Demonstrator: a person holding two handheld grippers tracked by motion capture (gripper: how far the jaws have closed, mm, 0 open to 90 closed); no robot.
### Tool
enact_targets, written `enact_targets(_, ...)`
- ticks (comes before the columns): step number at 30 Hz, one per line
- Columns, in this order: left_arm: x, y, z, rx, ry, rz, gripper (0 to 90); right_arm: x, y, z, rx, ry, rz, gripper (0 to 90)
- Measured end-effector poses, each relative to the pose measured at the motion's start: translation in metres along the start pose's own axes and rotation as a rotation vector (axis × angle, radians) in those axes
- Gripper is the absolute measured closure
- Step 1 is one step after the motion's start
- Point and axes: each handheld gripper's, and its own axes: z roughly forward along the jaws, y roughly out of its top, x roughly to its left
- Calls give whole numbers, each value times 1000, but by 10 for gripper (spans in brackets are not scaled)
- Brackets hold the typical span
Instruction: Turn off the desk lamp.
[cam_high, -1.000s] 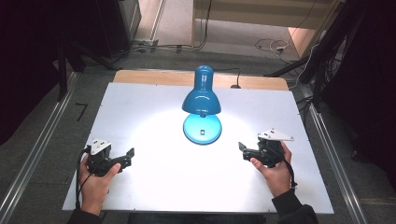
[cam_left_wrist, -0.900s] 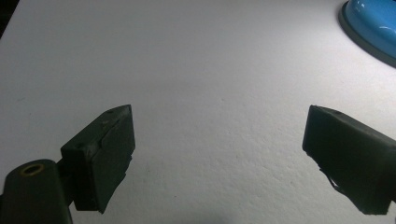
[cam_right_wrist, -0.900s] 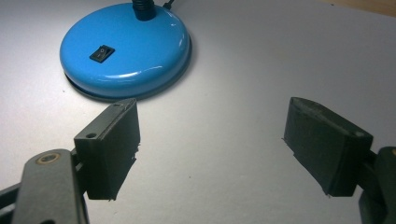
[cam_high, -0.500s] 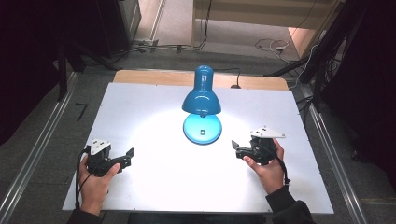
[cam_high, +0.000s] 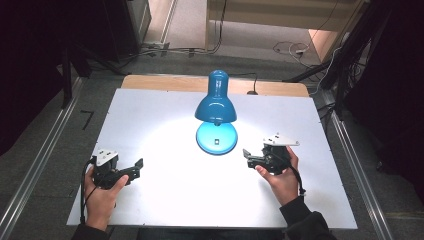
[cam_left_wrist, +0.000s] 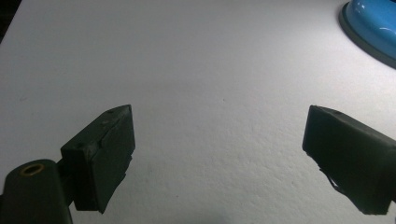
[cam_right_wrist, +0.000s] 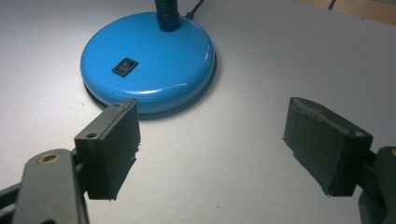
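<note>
The right gripper hovers over the table toward its right edge, held in the person's right hand, its jaws spread wide with nothing between them. In the right gripper view the right gripper points at the round blue base of the desk lamp; the tip of one jaw lies just in front of the base's near rim, close to it but not touching. A black rocker switch sits on top of the base, and the black neck rises from the far part of it. The lamp stands in the middle of the table, somewhat nearer the far edge, with its blue shade hanging over the base and a bright pool of light on the white surface around it. A dark cable leaves the lamp toward the far edge.

The left gripper is near the table's left near corner, held in the left hand, well apart from the lamp. Its jaws are also spread wide and empty; in the left gripper view the left gripper looks across bare white table, with the edge of the lamp base at the upper right.
</note>
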Motion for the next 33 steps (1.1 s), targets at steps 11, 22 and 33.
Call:
enact_targets(11,0,0,0,0,-2,0,99,5,4,4,-4,9,-4,176)
enact_targets(22,0,0,0,0,-3,-1,99,8,6,9,-2,12,-6,183)
enact_targets(33,0,0,0,-1,-4,-1,100,11,10,14,-4,14,-7,189)
